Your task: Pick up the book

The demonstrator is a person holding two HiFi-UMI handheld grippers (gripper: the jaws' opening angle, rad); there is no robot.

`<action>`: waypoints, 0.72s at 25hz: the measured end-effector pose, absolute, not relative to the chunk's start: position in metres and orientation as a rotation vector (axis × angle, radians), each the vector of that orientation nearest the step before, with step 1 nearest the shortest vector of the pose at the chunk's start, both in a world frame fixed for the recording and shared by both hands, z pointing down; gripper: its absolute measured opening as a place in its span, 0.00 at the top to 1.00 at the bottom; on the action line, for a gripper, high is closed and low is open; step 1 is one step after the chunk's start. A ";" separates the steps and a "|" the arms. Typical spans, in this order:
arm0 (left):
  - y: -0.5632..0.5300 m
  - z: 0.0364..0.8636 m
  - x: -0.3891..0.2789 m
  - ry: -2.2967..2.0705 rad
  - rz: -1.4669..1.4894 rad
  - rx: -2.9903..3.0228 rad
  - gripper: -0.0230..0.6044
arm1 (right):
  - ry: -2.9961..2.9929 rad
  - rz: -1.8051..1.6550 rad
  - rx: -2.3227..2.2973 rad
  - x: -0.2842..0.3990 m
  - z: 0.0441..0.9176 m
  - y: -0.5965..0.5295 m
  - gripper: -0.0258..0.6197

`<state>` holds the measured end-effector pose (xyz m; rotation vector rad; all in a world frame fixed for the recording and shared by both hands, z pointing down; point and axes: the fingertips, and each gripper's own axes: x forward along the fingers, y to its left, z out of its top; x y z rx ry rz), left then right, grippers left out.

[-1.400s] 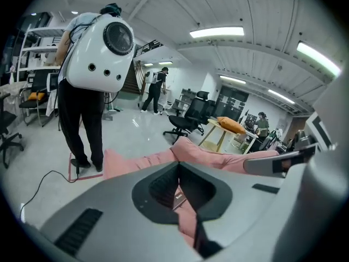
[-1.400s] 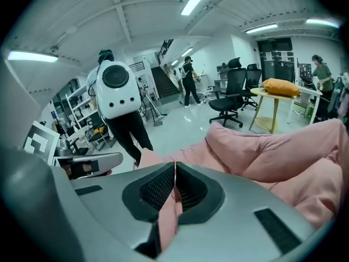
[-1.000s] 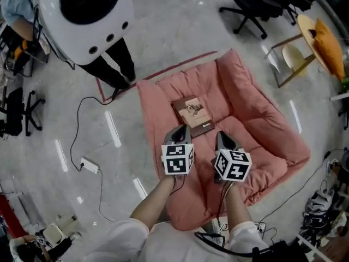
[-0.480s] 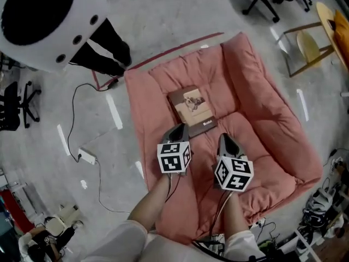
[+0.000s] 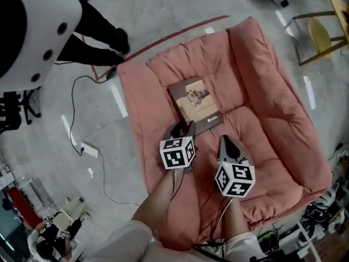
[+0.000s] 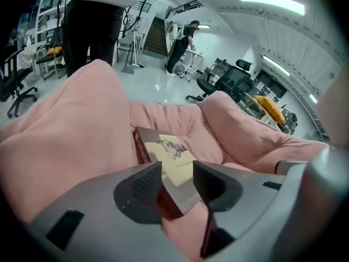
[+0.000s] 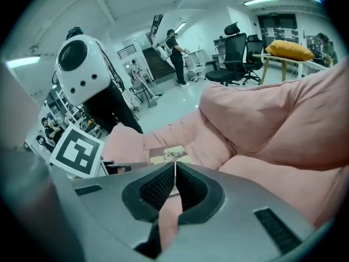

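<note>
The left gripper (image 6: 177, 180) was opening around a corner of the book (image 5: 196, 103) mid-cushion (image 5: 272, 97); the right gripper (image 7: 174, 171) was closed, empty.

A pink floor sofa (image 5: 272, 91) lies on the grey floor (image 5: 163, 4), its back and side bolsters puffed up. A red tape line (image 5: 169, 37) runs on the floor along its far edge. To its left, a black cable (image 5: 72, 100) leads to a white power strip (image 5: 88, 149). A person's legs in black trousers (image 5: 90, 53) stand near the sofa's corner. A wooden chair (image 5: 322, 34) stands at the right.
</note>
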<state>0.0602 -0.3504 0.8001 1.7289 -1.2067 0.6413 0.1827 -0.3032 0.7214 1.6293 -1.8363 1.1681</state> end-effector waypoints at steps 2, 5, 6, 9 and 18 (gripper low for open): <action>-0.350 0.809 0.061 -1.199 0.653 1.704 0.63 | -1.838 1.174 1.619 0.180 0.723 -0.304 0.91; -0.351 0.822 0.063 -1.190 0.647 1.654 0.54 | -1.836 1.179 1.614 0.179 0.726 -0.305 0.91; -0.351 0.828 0.064 -1.188 0.638 1.631 0.52 | -1.836 1.181 1.615 0.180 0.727 -0.306 0.91; -0.354 0.846 0.065 -1.178 0.623 1.551 0.45 | -1.842 1.192 1.615 0.179 0.731 -0.309 0.91; -0.348 0.893 0.075 -1.111 0.595 1.400 0.40 | -1.854 1.245 1.606 0.177 0.738 -0.307 0.91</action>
